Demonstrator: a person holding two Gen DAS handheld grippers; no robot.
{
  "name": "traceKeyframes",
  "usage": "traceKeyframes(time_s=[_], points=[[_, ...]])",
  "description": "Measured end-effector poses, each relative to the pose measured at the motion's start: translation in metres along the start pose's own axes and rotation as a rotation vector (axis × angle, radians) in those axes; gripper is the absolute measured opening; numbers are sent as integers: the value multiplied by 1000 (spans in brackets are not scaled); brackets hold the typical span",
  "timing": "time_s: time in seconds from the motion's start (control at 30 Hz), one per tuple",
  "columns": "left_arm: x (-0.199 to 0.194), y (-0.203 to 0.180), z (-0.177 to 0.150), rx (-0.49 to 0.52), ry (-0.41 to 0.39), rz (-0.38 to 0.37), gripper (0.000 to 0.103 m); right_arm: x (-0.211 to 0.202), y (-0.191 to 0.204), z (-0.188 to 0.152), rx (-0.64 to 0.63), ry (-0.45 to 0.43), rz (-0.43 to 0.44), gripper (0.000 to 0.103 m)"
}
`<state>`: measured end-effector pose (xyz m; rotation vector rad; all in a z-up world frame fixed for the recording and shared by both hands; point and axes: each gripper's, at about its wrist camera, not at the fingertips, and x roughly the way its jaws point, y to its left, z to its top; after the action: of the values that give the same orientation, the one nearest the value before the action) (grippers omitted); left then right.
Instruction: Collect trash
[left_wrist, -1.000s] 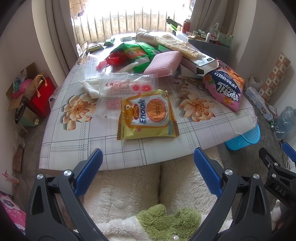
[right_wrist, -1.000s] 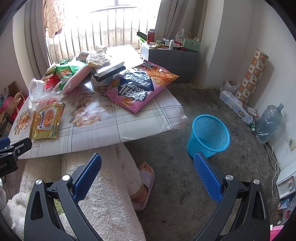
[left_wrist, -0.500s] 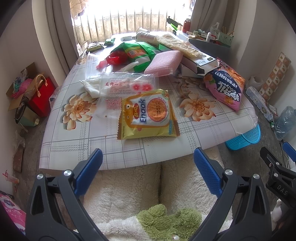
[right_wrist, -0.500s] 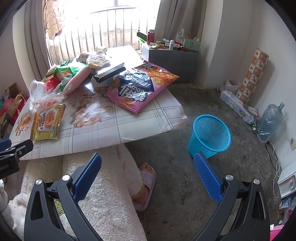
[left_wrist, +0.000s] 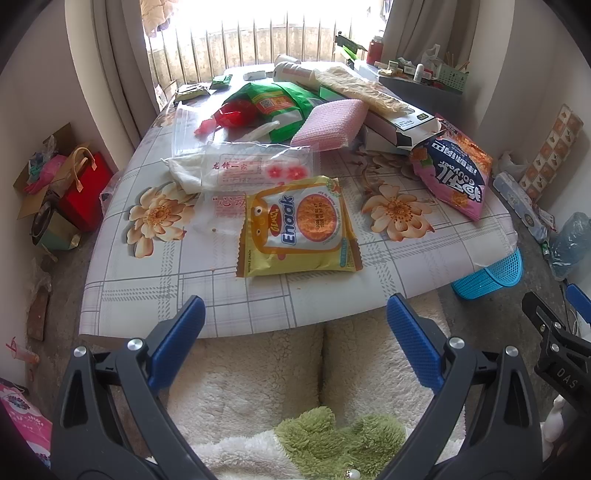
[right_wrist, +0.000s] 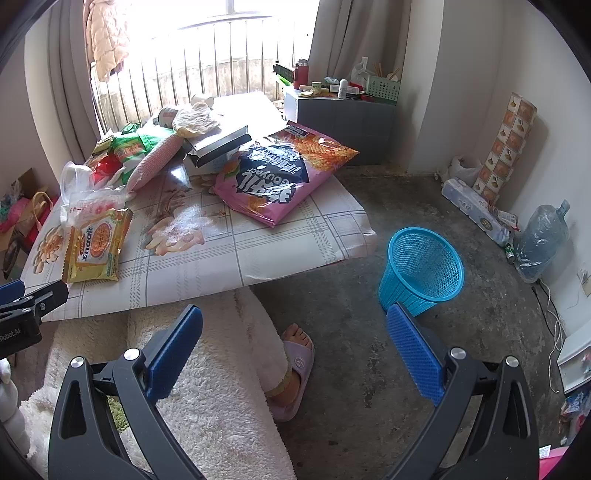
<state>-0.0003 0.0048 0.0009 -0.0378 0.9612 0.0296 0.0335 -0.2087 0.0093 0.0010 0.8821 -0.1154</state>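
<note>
Yellow Enaak wrapper (left_wrist: 297, 229) lies flat on the tabletop (left_wrist: 184, 295), just ahead of our left hand-held gripper (left_wrist: 295, 325), jaws apart, empty; right hand-held gripper (right_wrist: 293, 332) likewise. We judge it light, crinkly, slippery: pinch its near crimped edge.

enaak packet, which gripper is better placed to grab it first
Left. The left gripper is open and faces the yellow Enaak packet straight ahead. The right gripper, also open, points toward the blue basket on the floor.

Black gripper (left_wrist: 295, 321) frames, textured blue jaws, silver screws, fluffy cream trousers (right_wrist: 207, 387).
</note>
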Motion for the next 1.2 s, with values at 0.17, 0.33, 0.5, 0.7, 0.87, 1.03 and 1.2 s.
traceKeyframes(time_s=[0.17,0.33,0.5,0.7,0.87,1.03,1.2], points=[[2,4,0,2,8,-3,95,3,-3,0,18,3,3,97],[7,18,-1,-6,7,-14,95,12,-6,4,52,8,24,97],[19,31,2,-36,-23,-65,95,20,-19,20,118,-32,100,97],[21,58,11,-86,-104,-154,95,51,-62,58,366,-46,362,97],[21,69,20,-77,-182,-227,95,102,-100,89,571,-45,492,94],[17,70,29,-41,-261,-292,95,164,-125,110,724,-14,573,88],[18,58,36,32,-290,-324,95,221,-137,118,834,68,639,66]])
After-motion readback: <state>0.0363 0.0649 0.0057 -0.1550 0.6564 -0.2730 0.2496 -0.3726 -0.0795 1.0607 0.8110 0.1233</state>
